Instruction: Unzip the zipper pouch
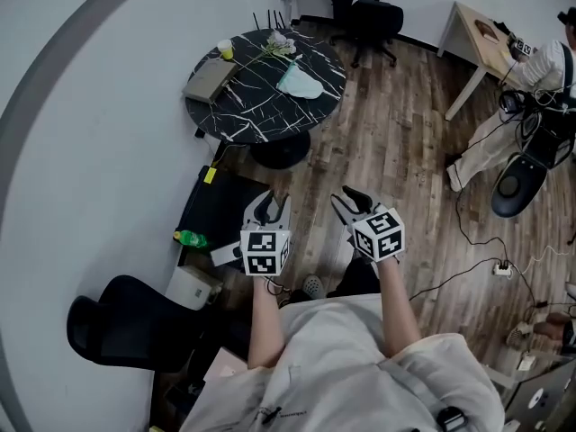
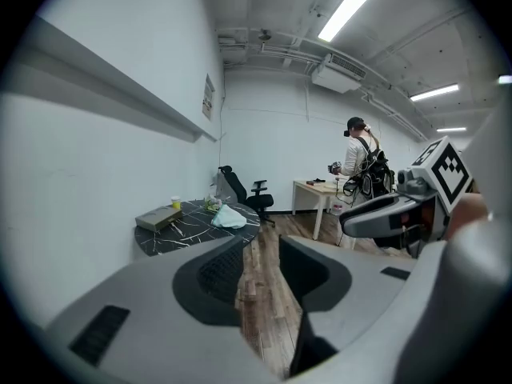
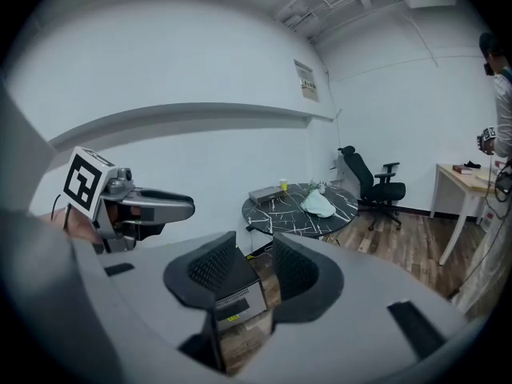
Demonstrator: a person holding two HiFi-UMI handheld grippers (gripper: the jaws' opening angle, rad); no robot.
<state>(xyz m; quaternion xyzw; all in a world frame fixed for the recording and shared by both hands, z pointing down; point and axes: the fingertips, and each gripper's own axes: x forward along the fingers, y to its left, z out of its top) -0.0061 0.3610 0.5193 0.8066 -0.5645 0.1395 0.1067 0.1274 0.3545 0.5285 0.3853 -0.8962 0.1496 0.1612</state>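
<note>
Nothing has begun on the pouch: it lies on the round black bench, toward its right side, well apart from both tools. The left tool and right tool hold their jaws wide with nothing between them. Next, I judge, comes stepping to the bench, pinning the pouch with one tool and taking the zipper pull with the other. Its long axis seems to slant across the bench; which end bears the zipper pull is too small to tell

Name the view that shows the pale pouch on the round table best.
Head view: the pouch lies fully outlined from above on the dark table. Both gripper views show it small, distant and from a low side angle.
</note>
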